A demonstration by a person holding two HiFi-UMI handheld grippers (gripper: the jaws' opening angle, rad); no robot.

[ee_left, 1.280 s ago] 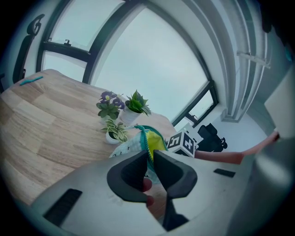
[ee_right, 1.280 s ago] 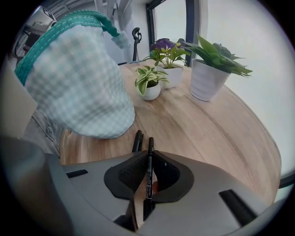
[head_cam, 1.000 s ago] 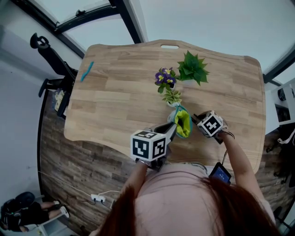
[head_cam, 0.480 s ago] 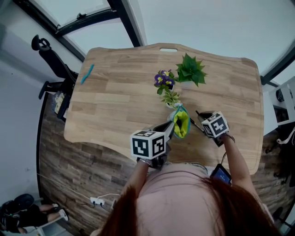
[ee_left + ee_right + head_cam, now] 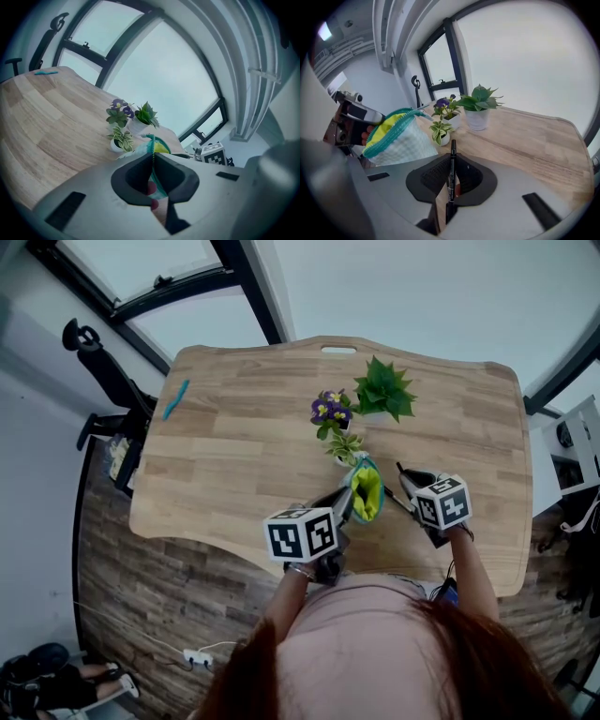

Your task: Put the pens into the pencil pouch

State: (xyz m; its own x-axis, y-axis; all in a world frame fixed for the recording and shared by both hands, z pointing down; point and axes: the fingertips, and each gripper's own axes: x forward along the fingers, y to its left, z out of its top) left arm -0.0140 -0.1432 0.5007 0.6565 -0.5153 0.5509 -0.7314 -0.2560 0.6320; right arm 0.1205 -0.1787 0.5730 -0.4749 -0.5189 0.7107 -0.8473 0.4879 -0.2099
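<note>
The right claw (image 5: 451, 161) is clamped on a black pen (image 5: 451, 176) and over the last second has drawn up and away to the right of the pencil pouch (image 5: 396, 133). The left claw (image 5: 153, 161) has just been closing and now pinches the pouch's teal zip edge, keeping the yellow-lined mouth open, so I judge the pen is ready for the drop but not yet in. Just beyond the pouch on the wooden table (image 5: 244, 446) stand three small potted plants (image 5: 382, 390), and well off to its left lies a teal pen-like thing (image 5: 176, 397), with dark-framed windows beyond and plank floor around.
</note>
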